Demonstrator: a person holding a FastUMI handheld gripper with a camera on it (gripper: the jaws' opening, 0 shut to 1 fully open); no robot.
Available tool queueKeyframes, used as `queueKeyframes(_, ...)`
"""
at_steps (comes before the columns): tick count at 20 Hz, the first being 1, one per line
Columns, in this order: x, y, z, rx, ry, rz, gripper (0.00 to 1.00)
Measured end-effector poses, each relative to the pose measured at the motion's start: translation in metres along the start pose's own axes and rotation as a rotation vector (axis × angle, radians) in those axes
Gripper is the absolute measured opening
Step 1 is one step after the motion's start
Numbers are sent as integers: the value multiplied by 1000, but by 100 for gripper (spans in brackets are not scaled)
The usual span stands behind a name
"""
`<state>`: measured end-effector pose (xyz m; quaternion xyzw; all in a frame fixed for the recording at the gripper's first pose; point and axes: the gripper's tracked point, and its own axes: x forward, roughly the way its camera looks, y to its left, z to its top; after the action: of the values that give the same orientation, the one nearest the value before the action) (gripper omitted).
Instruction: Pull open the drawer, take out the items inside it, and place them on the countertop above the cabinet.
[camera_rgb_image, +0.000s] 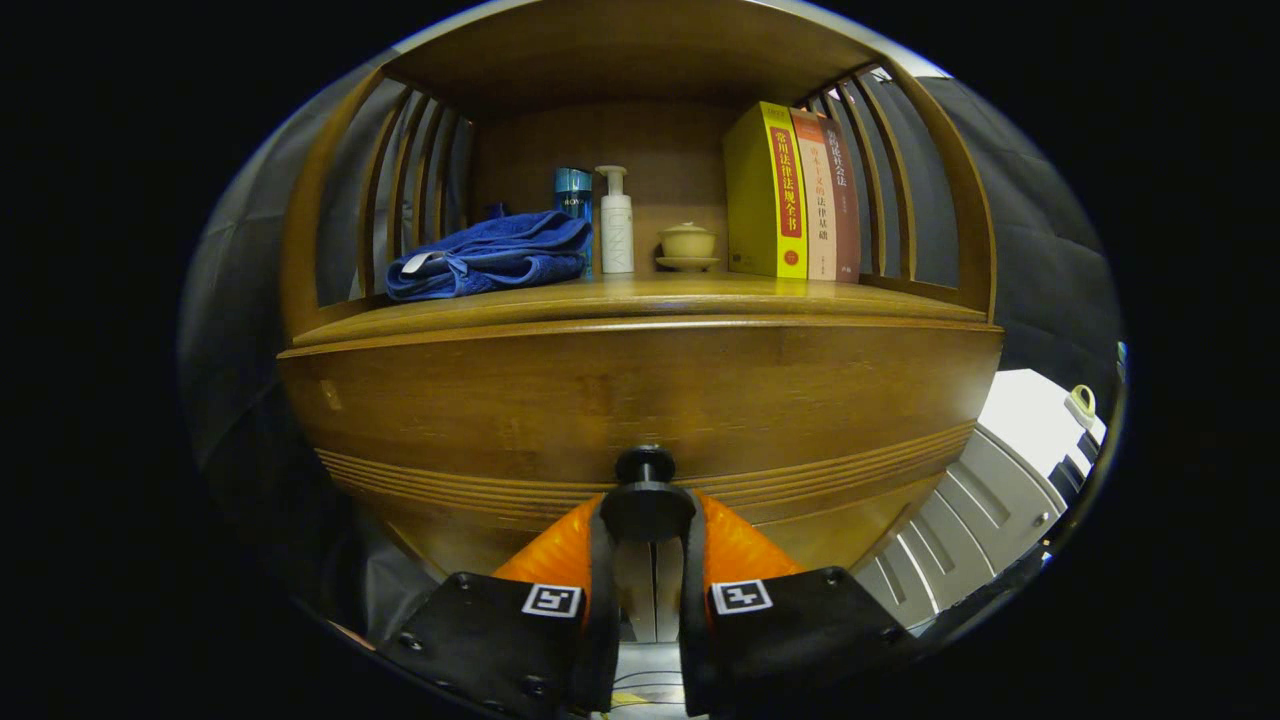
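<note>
Between the fingers of the gripper (647, 515) sits the knob (645, 480), a dark, round, smooth peg with a flared cap, and both fingers press in on its cap from either side, pinching it. That knob stands out from the middle of the drawer (640, 400), a wide front of glossy brown wood with a fine grain and a band of shallow parallel grooves running along its lower part; the front lies flush under the countertop (640, 300), so the drawer looks closed. Above, the countertop is a smooth wooden slab with a rounded lip, walled at each side by slim upright slats. On it, toward the left, lies a folded towel (490, 258), deep blue and nubby, with a pale tag. Just beside it stand a blue tube (574, 195) and a white pump bottle (616, 220), both cylindrical. Near them rests a small cream lidded cup (687, 245) on a saucer. Further right stand three thick books (790, 190), upright, spines outward: yellow, orange, brown.
</note>
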<state>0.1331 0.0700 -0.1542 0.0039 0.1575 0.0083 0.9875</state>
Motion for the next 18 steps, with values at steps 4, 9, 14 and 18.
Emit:
queueKeyframes(4, -16, 0, -6, -6, 11, 0, 34)
queueKeyframes(9, -49, -1, -17, -25, 43, 3, 34)
queueKeyframes(14, -80, -2, -29, -23, 69, 5, 34)
queueKeyframes(18, -106, -2, -39, -31, 82, -4, 34)
